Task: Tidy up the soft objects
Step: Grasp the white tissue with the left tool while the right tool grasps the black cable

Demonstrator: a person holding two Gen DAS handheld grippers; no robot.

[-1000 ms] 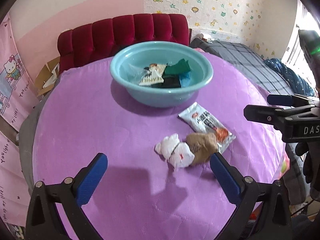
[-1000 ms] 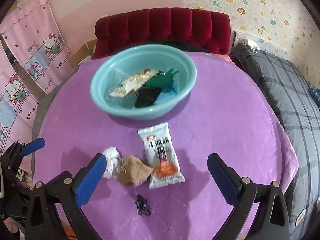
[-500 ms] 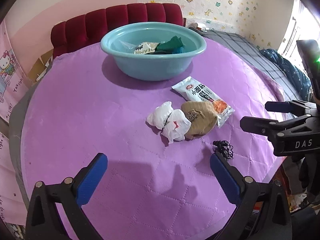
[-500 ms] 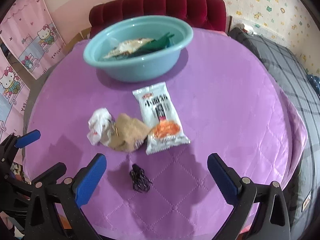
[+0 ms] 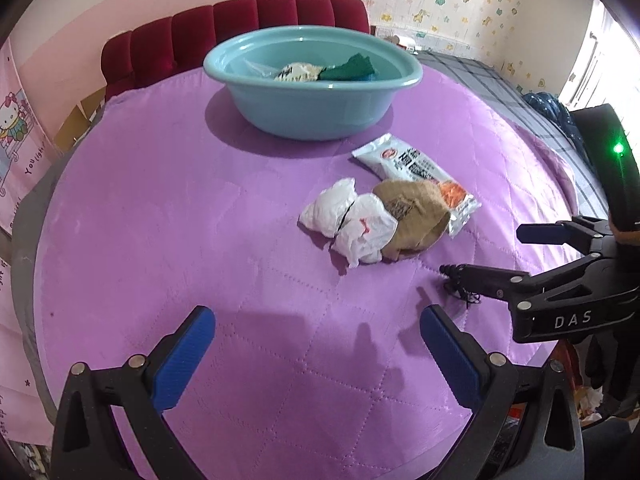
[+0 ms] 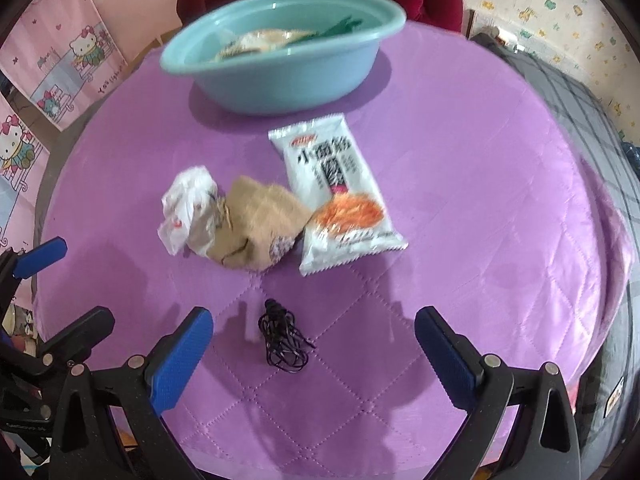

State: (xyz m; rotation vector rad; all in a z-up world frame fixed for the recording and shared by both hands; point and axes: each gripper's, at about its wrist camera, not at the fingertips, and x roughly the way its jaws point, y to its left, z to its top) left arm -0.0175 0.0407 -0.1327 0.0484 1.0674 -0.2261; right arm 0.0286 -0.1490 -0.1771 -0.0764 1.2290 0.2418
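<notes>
**Nearest the right gripper, a thin tangle that could slip the pads**

Closest to us, between the spread fingers of the right gripper (image 6: 312, 356), lay the black hair tie (image 6: 282, 338), a loose coil of thin loops flat on the purple quilted tablecloth (image 6: 460, 208). We judged this the likeliest trouble: so low and stringy a thing could slide under the blue pads (image 6: 180, 356), or the pads could pinch a fold of cloth with it and drag the cover. We held that gripper low and level over the near edge, jaws wide, holding nothing.

Our left gripper (image 5: 316, 354) hovered over bare cloth on the other side, also wide open and empty, tilted down toward the table. The two tools stood near each other, so a careless swing could have knocked them together.

Beyond the tie sat the cluster: a crumpled white plastic bag (image 6: 186, 206) touching a tan cloth pouch (image 6: 256, 226), which overlapped one edge of the white snack packet (image 6: 334, 196). We feared that lifting one would tow its neighbour, and that the slick bag would squirm from the grip.

Farthest off, the teal basin (image 6: 280, 76) already held a packet and some green cloth; its raised rim could catch a low carry.
</notes>
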